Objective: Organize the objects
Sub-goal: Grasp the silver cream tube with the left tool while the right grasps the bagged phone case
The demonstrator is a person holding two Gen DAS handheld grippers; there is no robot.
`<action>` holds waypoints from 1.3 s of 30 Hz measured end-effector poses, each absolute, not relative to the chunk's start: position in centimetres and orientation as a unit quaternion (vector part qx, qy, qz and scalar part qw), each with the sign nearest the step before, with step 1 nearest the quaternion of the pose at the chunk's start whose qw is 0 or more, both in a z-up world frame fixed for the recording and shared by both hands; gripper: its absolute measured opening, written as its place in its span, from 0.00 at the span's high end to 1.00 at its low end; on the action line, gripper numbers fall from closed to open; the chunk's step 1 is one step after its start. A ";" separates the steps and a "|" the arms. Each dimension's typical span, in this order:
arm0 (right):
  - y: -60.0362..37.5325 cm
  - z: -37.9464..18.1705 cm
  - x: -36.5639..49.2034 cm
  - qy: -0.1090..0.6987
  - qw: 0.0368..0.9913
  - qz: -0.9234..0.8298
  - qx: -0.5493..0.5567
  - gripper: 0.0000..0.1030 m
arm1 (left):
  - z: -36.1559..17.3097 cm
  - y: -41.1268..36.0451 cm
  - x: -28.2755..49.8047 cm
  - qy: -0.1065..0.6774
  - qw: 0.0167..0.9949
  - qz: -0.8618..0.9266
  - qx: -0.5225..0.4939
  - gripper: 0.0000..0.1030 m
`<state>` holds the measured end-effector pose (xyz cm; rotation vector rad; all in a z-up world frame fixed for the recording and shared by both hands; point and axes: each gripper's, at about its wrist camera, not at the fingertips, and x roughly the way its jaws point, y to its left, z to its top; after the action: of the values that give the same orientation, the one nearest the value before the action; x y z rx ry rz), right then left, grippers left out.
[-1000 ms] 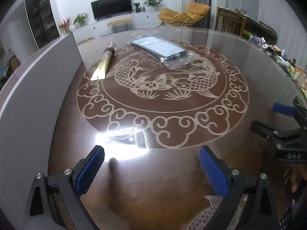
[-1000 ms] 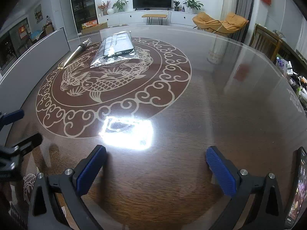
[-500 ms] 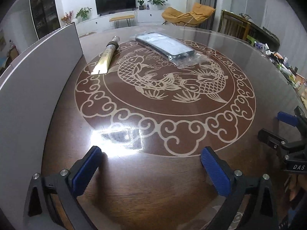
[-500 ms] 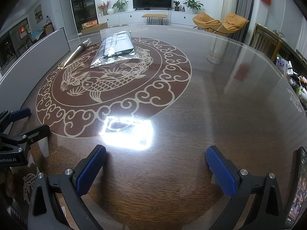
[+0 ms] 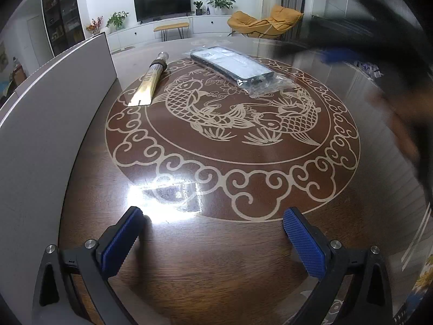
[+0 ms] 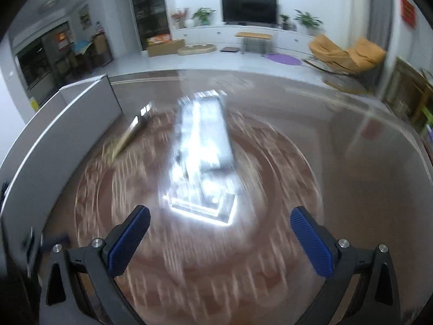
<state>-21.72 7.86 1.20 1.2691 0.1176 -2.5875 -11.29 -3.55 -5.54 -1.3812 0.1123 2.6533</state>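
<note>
A living room with a television, white cabinets and orange chairs is seen behind a round, glossy brown counter (image 5: 216, 243) decorated with a pale fish-and-cloud medallion. A grey panel (image 5: 48, 113) is stood along the counter's left edge. Two things are laid on the far part of the medallion: a gold tube (image 5: 150, 81) with a dark cap, and, just to its right but apart from it, a flat dark item sealed in a clear plastic bag (image 5: 235, 66).

The left hand-held gripper (image 5: 213, 241) is held low over the near edge of the counter, its blue pads spread wide with nothing between them. The right hand-held gripper (image 6: 222, 239) is likewise spread wide and empty; its view is heavily smeared by motion, yet the bagged item (image 6: 201, 157) is found almost straight ahead of it, with the long axis running away from the fingers, roughly in line with the pointing direction. The tube (image 6: 127, 138) is placed ahead and to the left there.

The right gripper is judged to be much the nearer to the bag, the left being well apart from both things. A grasp across the bag's short width, from its near end, is suggested by this alignment, though the slippery film may be shifted on the glossy surface.
</note>
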 end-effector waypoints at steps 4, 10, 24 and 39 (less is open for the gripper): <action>2.4 -1.4 -29.4 0.083 0.128 -0.859 0.489 0.00 | -5.5 -3.5 -11.3 0.037 0.074 0.884 -0.460 0.00; -1.2 -4.2 -32.3 0.122 0.121 -0.844 0.509 0.00 | -5.6 -3.5 -11.4 0.037 0.074 0.884 -0.460 0.00; 3.1 -4.1 -25.1 0.116 0.088 -0.880 0.452 0.35 | -5.6 -3.6 -11.3 0.037 0.074 0.884 -0.460 0.00; 10.0 -4.1 -16.9 0.031 0.073 -0.899 0.430 0.06 | -1.2 -4.2 -19.0 0.052 0.071 0.906 -0.415 0.00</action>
<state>-16.92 10.00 -4.15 1.2917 0.0940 -2.7012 -19.02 -4.24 -1.21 -1.2479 0.1558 2.7230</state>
